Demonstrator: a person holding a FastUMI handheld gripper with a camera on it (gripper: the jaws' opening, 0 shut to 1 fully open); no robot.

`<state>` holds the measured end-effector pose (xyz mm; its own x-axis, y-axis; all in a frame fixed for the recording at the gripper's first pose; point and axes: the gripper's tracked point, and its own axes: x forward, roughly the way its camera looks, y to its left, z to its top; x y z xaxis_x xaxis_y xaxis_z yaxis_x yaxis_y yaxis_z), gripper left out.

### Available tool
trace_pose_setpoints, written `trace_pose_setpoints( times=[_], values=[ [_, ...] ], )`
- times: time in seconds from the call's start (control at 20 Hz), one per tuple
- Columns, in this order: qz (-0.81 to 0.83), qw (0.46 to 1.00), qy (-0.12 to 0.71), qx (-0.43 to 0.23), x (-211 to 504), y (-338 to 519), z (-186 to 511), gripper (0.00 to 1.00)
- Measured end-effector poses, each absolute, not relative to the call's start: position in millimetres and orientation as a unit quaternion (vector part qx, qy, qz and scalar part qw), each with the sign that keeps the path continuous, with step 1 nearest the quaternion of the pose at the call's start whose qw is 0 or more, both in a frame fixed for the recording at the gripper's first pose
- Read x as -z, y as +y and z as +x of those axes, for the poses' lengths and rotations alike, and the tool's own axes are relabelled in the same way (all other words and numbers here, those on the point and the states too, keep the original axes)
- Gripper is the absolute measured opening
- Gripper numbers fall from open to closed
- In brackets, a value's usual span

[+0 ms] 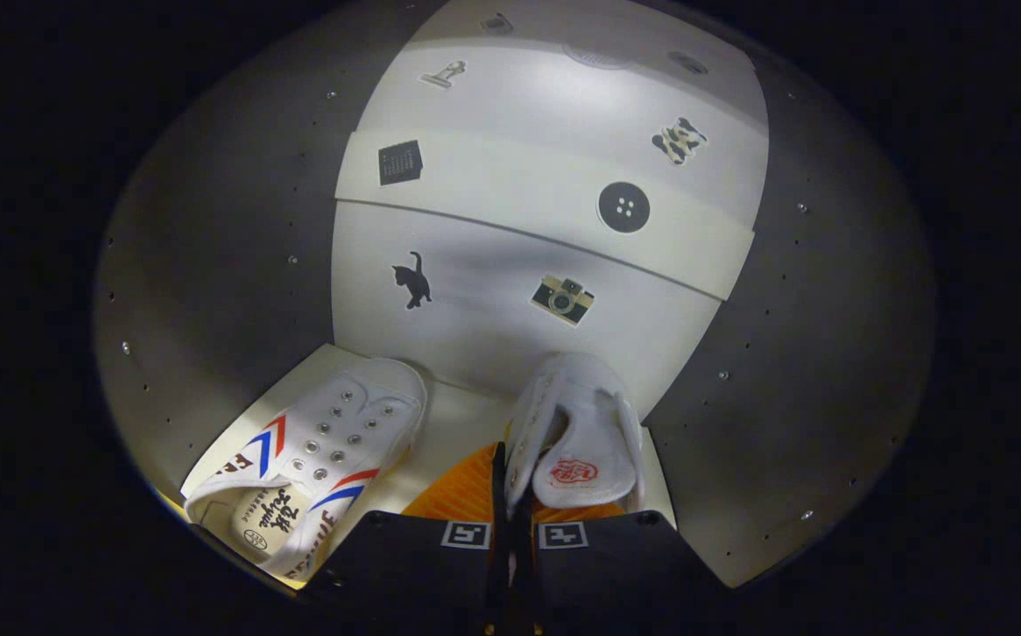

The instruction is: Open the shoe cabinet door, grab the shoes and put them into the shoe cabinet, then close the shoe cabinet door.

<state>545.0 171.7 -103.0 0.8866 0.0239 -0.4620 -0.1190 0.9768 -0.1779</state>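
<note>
One claw: gripper (510, 495), fingers closed tight, pinching the side wall of a white canvas lace-less shoe (577, 437).
Held shoe: inside the cabinet, toe toward the back panel.
Second shoe: white canvas sneaker with red and blue stripes (312, 459), lying on the pale cabinet shelf (449, 424) beside it.
Back panel: white boards with stickers (519, 256).
Risk: thin pinch on soft canvas may slip; letting go early could tip the shoe onto its neighbour.

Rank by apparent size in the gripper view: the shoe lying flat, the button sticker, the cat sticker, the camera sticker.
1. Shoe lying flat, nearest the camera
2. Camera sticker, button sticker: too alike to rank
3. Cat sticker, slightly smaller

The gripper pinches the other shoe.
</note>
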Motion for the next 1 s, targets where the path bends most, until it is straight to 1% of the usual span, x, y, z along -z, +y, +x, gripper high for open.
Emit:
trace_pose_setpoints(
  times=[0.05,0.1,0.2,0.25,0.3,0.45,0.65,0.85,1.0],
  values=[
    [-0.105,0.964,0.242,-0.028,107,167,545,0.06],
    [-0.103,0.962,0.253,-0.029,112,165,543,0.15],
    [-0.094,0.961,0.258,-0.031,116,166,537,0.26],
    [-0.097,0.964,0.248,-0.022,109,162,537,0.28],
    [-0.092,0.965,0.242,-0.028,104,164,532,0.33],
    [-0.088,0.965,0.241,-0.048,96,176,514,0.62],
    [-0.095,0.977,0.187,-0.046,69,190,475,0.98],
    [-0.074,0.988,0.127,-0.044,24,194,427,0.98],
    [-0.041,0.994,0.082,-0.053,-8,201,375,0.98]
  ],
)
